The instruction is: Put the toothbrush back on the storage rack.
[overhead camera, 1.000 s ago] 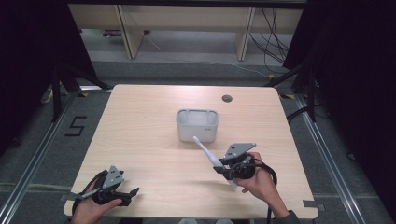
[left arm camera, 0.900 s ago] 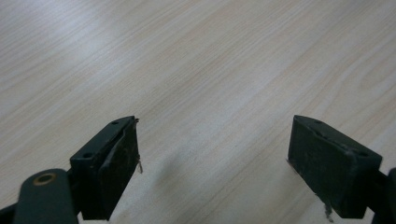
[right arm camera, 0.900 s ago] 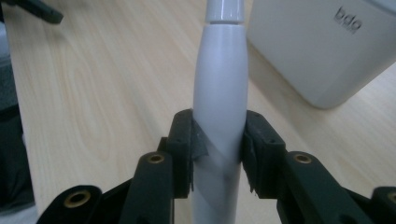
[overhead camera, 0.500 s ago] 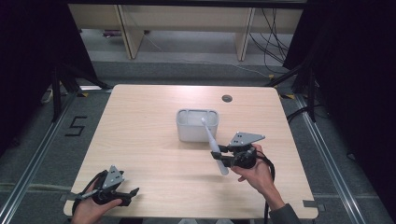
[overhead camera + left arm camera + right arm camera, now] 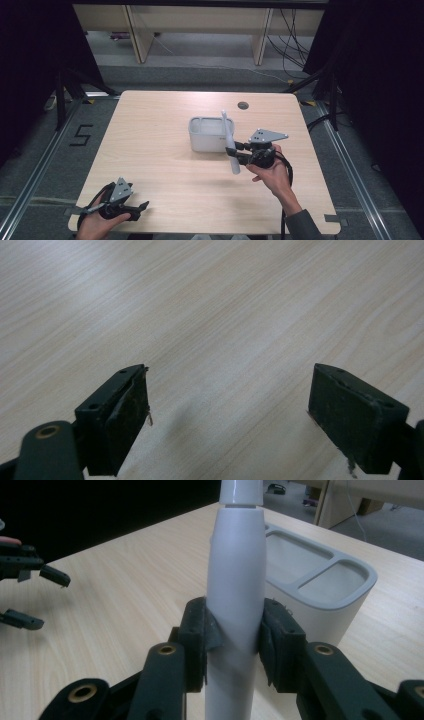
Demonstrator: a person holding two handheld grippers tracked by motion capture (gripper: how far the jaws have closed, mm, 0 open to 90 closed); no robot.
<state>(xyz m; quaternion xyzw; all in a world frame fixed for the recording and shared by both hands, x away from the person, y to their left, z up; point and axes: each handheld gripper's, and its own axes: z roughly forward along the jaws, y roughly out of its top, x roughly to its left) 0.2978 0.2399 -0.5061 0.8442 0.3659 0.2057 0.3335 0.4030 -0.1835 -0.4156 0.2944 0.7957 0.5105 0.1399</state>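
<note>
The right hand-held gripper (image 5: 239,152) pinches a white electric toothbrush (image 5: 229,142) upright, just at four o'clock of the grey holder (image 5: 207,135). The left hand-held gripper (image 5: 142,208) rests spread at the desk's (image 5: 165,120) seven o'clock corner, pinching nothing.

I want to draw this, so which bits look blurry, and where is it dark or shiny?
High view: table bright, room around it dark. Left gripper view: sharp wood with a pale glare patch top left, soft shadow between the jaws. Right gripper view: white stick close up and a little soft, darkness top left.

White toothbrush handle (image 5: 235,580), pale grey holder (image 5: 207,142) — light woodgrain table (image 5: 150,130), black fingers (image 5: 200,630).
</note>
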